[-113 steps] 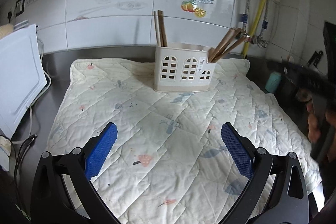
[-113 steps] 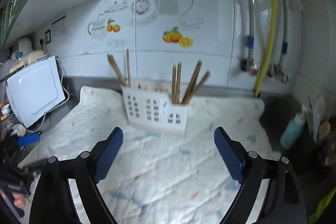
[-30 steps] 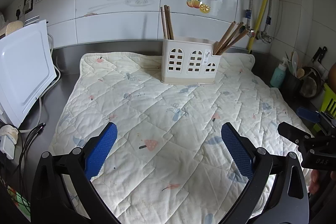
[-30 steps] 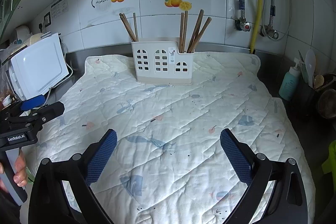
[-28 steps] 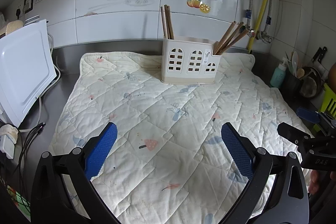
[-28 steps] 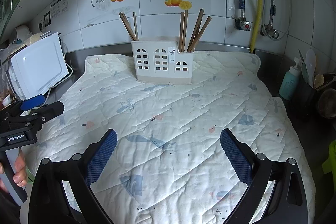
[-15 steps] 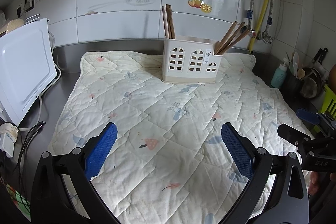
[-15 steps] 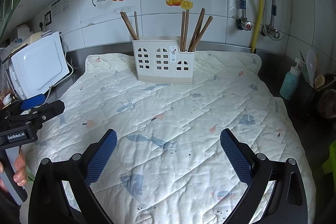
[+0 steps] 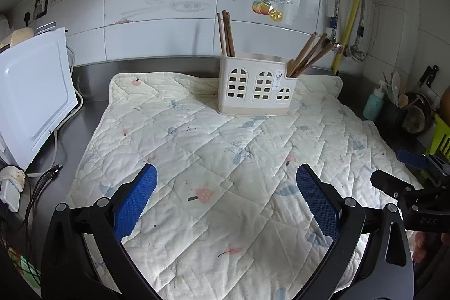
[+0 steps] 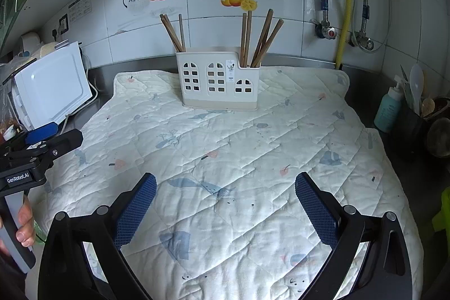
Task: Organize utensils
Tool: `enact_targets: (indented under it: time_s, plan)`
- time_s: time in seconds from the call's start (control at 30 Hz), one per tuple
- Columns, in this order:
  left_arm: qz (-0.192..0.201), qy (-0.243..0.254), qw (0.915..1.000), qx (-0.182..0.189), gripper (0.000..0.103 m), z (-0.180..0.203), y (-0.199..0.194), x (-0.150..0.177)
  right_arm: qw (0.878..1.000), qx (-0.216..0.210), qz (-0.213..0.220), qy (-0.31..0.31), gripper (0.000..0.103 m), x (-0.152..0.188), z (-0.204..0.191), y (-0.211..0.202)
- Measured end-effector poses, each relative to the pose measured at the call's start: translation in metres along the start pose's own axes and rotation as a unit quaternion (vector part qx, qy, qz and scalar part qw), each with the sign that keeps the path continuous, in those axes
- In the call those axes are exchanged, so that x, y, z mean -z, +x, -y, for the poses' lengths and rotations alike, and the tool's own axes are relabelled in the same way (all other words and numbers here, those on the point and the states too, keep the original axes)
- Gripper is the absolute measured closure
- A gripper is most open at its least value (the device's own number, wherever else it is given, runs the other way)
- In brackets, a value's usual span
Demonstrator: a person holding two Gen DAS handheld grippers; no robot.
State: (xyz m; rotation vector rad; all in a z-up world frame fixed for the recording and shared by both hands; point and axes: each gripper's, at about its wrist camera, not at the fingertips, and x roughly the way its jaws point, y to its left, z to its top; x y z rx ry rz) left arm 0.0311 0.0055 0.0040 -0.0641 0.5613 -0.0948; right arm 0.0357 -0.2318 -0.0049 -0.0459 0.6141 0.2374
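Holding both the left gripper (image 9: pixel 225 196) and right gripper (image 10: pixel 225 201) empty with jaws wide open, we should approach the holder (image 9: pixel 256 87) at the quilt's (image 9: pixel 213 148) far edge squarely, pinching one chopstick (image 10: pixel 263 37) near its top.
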Motion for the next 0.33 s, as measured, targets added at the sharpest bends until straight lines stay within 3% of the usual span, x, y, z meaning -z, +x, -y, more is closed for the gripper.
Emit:
enact_targets:
  time_s: [0.33]
  plan:
    - [-0.004,0.0,1.0,-0.002,0.005,0.0008,0.0009,0.0008,1.0,0.002,-0.002,-0.002,0.007,0.0009,0.0012,0.0008]
